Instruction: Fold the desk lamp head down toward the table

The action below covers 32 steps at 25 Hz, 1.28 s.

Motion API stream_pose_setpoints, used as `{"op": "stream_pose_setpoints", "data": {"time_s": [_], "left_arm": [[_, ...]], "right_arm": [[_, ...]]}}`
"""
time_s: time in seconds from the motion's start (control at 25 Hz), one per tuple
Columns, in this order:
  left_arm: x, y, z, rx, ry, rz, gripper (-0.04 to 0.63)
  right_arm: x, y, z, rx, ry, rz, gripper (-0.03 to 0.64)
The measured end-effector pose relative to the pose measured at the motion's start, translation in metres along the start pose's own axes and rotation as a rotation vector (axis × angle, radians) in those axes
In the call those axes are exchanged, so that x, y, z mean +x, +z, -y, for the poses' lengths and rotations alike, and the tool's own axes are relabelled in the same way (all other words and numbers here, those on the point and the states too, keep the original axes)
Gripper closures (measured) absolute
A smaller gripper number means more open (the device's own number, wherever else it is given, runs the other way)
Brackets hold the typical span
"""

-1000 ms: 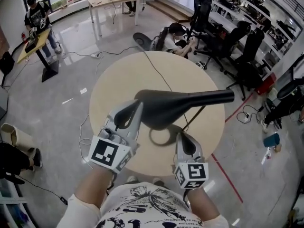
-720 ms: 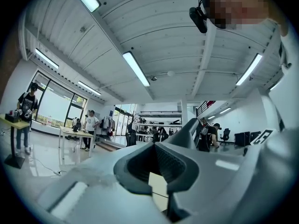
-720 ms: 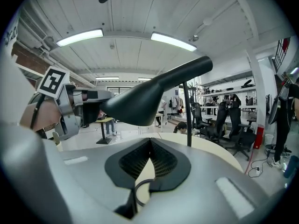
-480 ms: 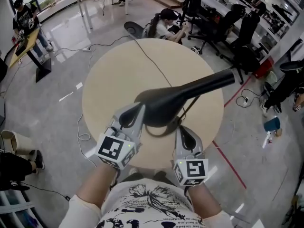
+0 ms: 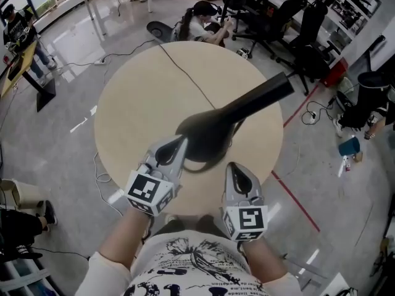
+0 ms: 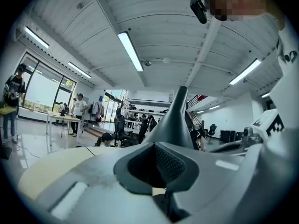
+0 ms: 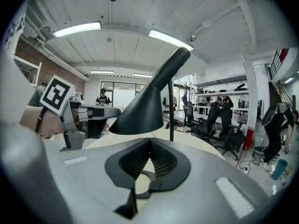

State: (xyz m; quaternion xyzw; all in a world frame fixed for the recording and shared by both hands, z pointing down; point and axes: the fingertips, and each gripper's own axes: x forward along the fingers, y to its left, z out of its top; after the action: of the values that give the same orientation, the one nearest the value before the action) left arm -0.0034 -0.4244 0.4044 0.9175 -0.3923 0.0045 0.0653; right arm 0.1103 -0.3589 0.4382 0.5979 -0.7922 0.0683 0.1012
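Black, the desk lamp head (image 5: 213, 128) hung tilted above the round tan table (image 5: 136, 97), its narrow end pointing away to the right. The left gripper (image 5: 177, 144) had its jaws pinched on the head's wide rim. The right gripper (image 5: 236, 169) sat just beside, jaws together on nothing. Each gripper's cube (image 5: 148, 193) carried a black-and-white square marker. Lettering on the shirt (image 5: 197, 270) was too small to read.

Round table (image 5: 136, 97) carries desk lamp (image 5: 213, 125), black cable (image 5: 185, 76).
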Motion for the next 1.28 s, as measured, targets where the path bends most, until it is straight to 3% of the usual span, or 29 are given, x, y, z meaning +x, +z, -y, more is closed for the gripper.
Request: {"op": "stream_pose_setpoints", "data": {"time_s": [0.32, 0.72, 0.96, 1.12, 1.28], "left_arm": [[0.002, -0.006, 0.001, -0.086, -0.014, 0.046, 0.591], [-0.031, 0.007, 0.011, -0.015, 0.003, 0.08, 0.589], [-0.069, -0.005, 0.029, -0.017, 0.001, 0.008, 0.589], [-0.083, -0.02, 0.052, -0.072, -0.055, 0.006, 0.589], [-0.1, -0.043, 0.064, -0.066, -0.058, -0.041, 0.589]], "right_arm": [[-0.008, -0.004, 0.008, -0.003, -0.03, -0.008, 0.607], [-0.019, 0.006, -0.004, -0.022, -0.056, 0.04, 0.607], [-0.042, 0.007, -0.026, 0.007, -0.083, 0.06, 0.607], [-0.06, -0.01, -0.032, 0.082, -0.12, 0.044, 0.607], [-0.077, -0.027, -0.044, 0.092, -0.113, 0.041, 0.607]]}}
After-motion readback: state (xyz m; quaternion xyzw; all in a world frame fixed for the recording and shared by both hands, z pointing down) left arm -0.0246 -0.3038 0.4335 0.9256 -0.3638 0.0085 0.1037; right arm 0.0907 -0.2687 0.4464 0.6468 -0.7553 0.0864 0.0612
